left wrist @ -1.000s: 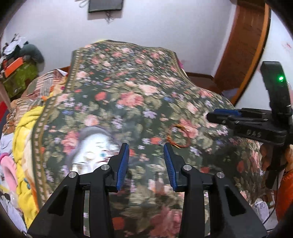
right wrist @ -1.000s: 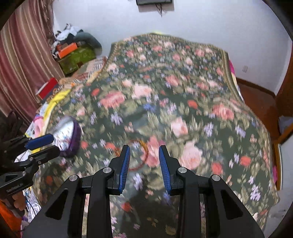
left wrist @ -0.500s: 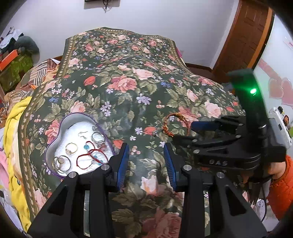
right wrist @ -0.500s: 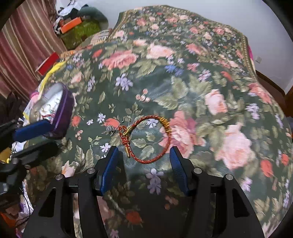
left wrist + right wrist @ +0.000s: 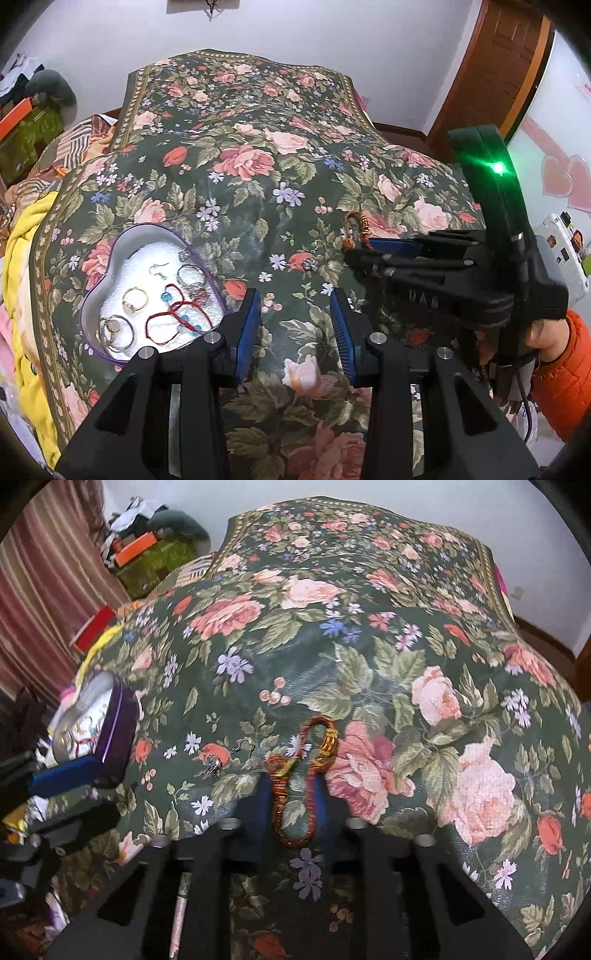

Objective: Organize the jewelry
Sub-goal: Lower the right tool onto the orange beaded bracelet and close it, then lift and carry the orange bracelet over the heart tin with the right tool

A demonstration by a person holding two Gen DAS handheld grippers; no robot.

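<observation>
**Right tongs closed around the bracelet on the bed**

The right tongs (image 5: 293, 801) had drawn in on the red-and-gold bracelet (image 5: 295, 775), which lay on the floral bedspread (image 5: 369, 646), squeezed into a narrow loop between the blue pads. The pads looked to be pressing its two sides, so I judged the grasp made or all but made. The left tongs (image 5: 295, 321) stood wide apart and held nothing, hovering over the bedspread just right of the heart-shaped tin (image 5: 110, 258).

To do the step well, the grip should take both strands of the loop, then lift straight up so the clasp end does not snag on the cloth. The bracelet is limp and would likely dangle, so it should be carried low and slowly leftward to the tin, which already held rings and a red cord bracelet (image 5: 173, 321). The release is best made with the loop well inside the rim.

A small silver piece (image 5: 214, 762), perhaps an earring, lay on the bedspread left of the bracelet; it was too small to tell. The right pads were blurred and dark, so their exact contact was unclear. In the left view, the right tongs hid most of the bracelet.
</observation>
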